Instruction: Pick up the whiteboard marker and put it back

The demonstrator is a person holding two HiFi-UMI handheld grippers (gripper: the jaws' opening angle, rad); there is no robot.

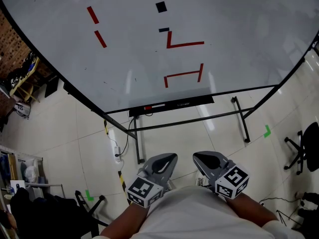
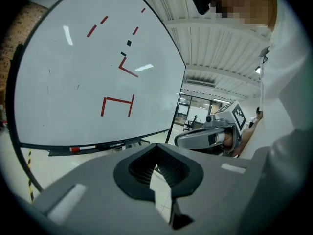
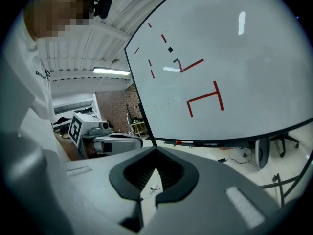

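A person in a white shirt (image 1: 199, 213) stands on a tiled floor (image 1: 89, 133) facing a large whiteboard (image 1: 149, 44), holding the left gripper (image 1: 167, 161) and the right gripper (image 1: 202, 159) side by side, close to the body. Each gripper's own view shows its jaws clenched tip to tip with nothing between them, only floor visible through the gap behind the pads.

The whiteboard marker (image 1: 153, 106), white with a red cap, lies flat in the black tray (image 1: 189, 102) along the board's near edge, towards the tray's left end and well apart from both grippers. It also shows in the left gripper view (image 2: 80, 149) and the right gripper view (image 3: 183, 142), resting in the same tray.

Red strokes (image 1: 183, 74) and small black marks (image 1: 161, 6) cover the board, which rests on a black metal stand (image 1: 239, 118). A white power strip (image 1: 117, 156) lies on the floor at the left, near the stand's leg. A green tape mark (image 1: 267, 131) and a black office chair (image 1: 306, 148) are at the right, and a brick wall (image 1: 10, 39) runs along the far left.
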